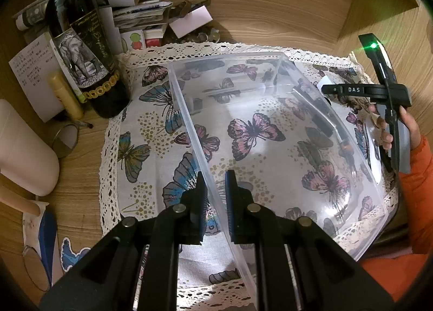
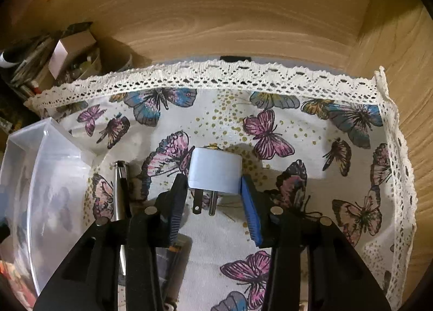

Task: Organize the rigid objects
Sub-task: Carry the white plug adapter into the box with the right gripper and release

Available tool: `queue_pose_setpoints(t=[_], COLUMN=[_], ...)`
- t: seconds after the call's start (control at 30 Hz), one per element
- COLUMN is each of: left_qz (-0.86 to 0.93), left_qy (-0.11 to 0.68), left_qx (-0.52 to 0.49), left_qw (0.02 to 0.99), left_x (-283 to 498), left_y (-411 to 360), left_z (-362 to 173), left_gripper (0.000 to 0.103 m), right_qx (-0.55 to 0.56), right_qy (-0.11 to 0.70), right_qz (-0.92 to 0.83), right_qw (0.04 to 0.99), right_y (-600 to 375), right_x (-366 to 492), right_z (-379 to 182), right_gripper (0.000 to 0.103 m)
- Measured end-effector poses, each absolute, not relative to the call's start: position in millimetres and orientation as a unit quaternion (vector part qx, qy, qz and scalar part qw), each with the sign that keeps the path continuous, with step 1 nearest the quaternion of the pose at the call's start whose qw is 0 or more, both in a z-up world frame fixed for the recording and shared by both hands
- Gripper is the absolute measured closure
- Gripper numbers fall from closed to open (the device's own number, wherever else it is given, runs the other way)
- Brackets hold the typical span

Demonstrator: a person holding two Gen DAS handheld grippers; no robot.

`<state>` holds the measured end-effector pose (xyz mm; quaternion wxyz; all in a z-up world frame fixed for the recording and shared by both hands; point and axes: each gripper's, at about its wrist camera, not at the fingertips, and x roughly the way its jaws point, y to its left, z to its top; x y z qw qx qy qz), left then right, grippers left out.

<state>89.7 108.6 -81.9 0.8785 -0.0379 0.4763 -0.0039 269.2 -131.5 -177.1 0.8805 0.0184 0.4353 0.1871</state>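
Right gripper (image 2: 215,194) is closed around small white plug adapter (image 2: 215,170) above butterfly cloth (image 2: 311,127); rigid, light, slick sides. Left gripper (image 1: 215,194) pinches clear plastic bin (image 1: 270,127) wall, thin, flexible

Our left gripper (image 1: 215,192) points forward and slightly down, its fingers nearly closed on the thin wall of the clear bin (image 1: 270,127), one finger inside and one outside. Our right gripper (image 2: 215,192) has its fingers set wider, pressed against both sides of the white plug adapter (image 2: 215,170). Our right hand (image 1: 389,127) wraps the gripper handle, in an orange sleeve.
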Motion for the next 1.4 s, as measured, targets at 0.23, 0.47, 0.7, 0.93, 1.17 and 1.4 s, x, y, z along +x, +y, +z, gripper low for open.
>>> queue_pose_setpoints(t=[0.23,0.47,0.7,0.93,1.17,1.4], left_qz=[0.0,0.01,0.012,0.009,0.001,-0.002], left_qy=[0.476,0.473,0.469,0.464,0.463,0.457], left_qx=[-0.047,-0.058,-0.065,-0.057,-0.055,-0.051], left_qw=[0.878,0.879,0.881,0.884,0.885,0.888], left_x=[89.8,89.7,89.4,90.9,95.6,96.9], left_y=[108.2,109.5,110.6,109.5,112.3,112.7], left_z=[-81.6,-81.4,-81.8,-81.4,-81.6,-82.1], left_gripper=[0.09,0.091,0.091,0.091,0.091,0.091], right_qx=[0.005,-0.01,-0.025,-0.049,-0.071,-0.093], right_qy=[0.39,0.326,0.292,0.288,0.315,0.338], right_qz=[0.203,0.256,0.308,0.347,0.358,0.355], right_qw=[0.898,0.91,0.905,0.891,0.876,0.867], right_y=[-130.7,-117.3,-87.8,-55.5,-27.7,-11.2], right_x=[238.2,191.9,164.8,149.6,157.3,171.2], right_z=[-152.9,-118.3,-100.6,-100.2,-112.5,-127.3], right_gripper=[0.066,0.066,0.066,0.066,0.066,0.066])
